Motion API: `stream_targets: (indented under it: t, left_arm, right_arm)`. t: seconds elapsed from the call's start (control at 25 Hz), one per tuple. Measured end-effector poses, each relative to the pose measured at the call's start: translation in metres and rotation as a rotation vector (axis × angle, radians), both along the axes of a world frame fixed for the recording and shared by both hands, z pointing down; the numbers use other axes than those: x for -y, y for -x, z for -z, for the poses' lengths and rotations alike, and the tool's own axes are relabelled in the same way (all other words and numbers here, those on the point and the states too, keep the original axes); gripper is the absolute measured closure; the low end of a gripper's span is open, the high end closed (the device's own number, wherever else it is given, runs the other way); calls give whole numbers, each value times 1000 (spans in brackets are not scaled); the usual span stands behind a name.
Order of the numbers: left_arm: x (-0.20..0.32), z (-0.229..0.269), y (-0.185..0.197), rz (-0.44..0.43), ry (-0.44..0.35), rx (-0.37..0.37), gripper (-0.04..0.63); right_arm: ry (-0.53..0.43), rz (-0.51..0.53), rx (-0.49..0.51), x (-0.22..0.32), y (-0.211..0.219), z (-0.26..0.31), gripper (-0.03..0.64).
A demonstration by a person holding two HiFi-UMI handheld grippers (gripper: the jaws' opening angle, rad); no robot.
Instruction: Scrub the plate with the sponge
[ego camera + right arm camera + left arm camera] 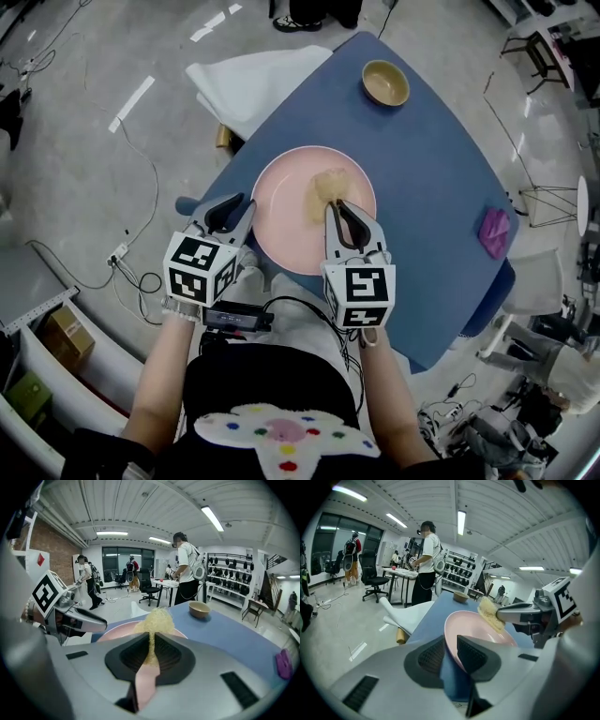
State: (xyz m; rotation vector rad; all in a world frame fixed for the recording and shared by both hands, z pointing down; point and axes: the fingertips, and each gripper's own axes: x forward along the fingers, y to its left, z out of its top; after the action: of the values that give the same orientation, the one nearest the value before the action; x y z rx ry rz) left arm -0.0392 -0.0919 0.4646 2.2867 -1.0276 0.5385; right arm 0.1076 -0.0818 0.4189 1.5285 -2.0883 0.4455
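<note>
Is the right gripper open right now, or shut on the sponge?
Shut. In its own view the right gripper pinches the yellow sponge from both sides between its jaws, over the pink plate.

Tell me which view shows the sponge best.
The right gripper view: the sponge fills the centre, pinched between the right gripper's jaws. The head view shows it small over the pink plate; the left gripper view shows it side-on over the plate.
</note>
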Motion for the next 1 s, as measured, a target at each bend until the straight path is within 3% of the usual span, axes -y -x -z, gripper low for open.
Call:
stream_targets:
  t: [0.4, 1.0]
  left_arm:
    - [6, -16, -7, 28, 39, 5, 514]
    - [10, -17, -6, 60, 22, 27, 554]
  right_arm:
    - [78, 12, 3, 25, -3, -32, 575]
    - [177, 0, -42, 43, -6, -74, 575]
